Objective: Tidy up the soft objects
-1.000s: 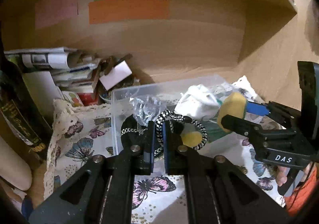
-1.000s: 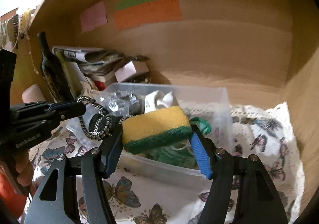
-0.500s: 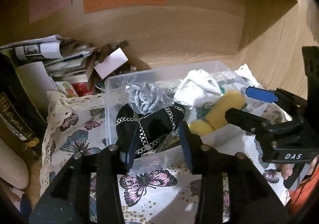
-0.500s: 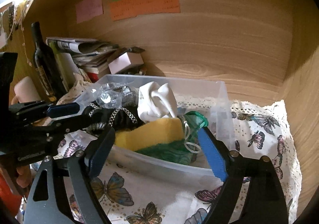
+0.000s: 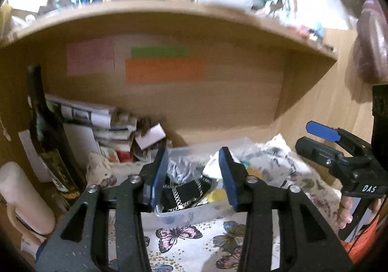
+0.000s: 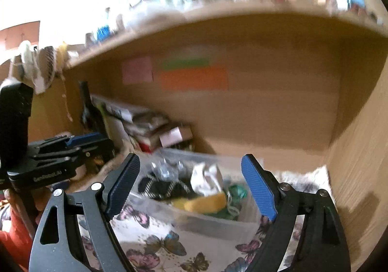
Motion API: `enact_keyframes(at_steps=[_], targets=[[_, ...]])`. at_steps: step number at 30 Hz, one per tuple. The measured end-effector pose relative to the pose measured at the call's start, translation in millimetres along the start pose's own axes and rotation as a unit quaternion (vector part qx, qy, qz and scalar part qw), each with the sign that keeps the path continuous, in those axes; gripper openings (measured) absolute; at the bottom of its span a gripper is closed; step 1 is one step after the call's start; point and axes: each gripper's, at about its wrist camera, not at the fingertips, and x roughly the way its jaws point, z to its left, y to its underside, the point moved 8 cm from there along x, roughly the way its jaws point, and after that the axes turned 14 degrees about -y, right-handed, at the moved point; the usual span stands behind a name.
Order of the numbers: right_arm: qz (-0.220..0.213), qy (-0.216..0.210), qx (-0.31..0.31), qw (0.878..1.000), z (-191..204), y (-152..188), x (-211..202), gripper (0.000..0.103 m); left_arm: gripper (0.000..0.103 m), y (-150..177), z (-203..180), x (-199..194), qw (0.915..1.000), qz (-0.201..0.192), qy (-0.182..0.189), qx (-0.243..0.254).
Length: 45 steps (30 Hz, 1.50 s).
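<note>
A clear plastic bin (image 6: 218, 224) (image 5: 189, 213) stands on a butterfly-print cloth (image 6: 155, 243) inside a wooden shelf bay. In it lie a yellow-and-green sponge (image 6: 206, 203), a white cloth (image 6: 206, 178), a black item with a chain pattern (image 5: 186, 192) (image 6: 165, 187), a silvery bundle (image 5: 179, 170) and a green mesh item (image 6: 236, 193). My left gripper (image 5: 192, 177) is open and empty, back from the bin's near wall. My right gripper (image 6: 191, 189) is open and empty, also back from the bin. Each gripper shows in the other's view, left (image 6: 70, 148) and right (image 5: 325, 141).
A dark bottle (image 5: 48, 136) and a stack of papers and books (image 5: 106, 124) stand left of the bin. A pale roll (image 5: 21, 197) lies at the far left. The shelf's back wall carries pink, green and orange labels (image 5: 165, 69). A side panel (image 6: 359, 163) closes the right.
The left gripper let go of the chain-patterned item and the right let go of the sponge; both now lie in the bin. Both grippers opened, pulled back and tilted upward.
</note>
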Motion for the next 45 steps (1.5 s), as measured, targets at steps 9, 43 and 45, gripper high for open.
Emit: enact_keyframes(at_steps=[9, 43, 45], targets=[[-0.066, 0.015, -0.035, 0.997, 26, -22, -38, 0.103, 0.080, -15, -7, -46, 0.9978, -0.065, -0.009, -0.004], [-0.068, 0.021, -0.032, 0.997, 39, -12, -48, 0.103, 0.103, -10, -9, -73, 0.9957, -0.091, -0.010, -0.009], [-0.068, 0.021, -0.031, 0.997, 40, -12, -48, 0.103, 0.103, -10, -8, -72, 0.9959, -0.089, -0.010, -0.010]])
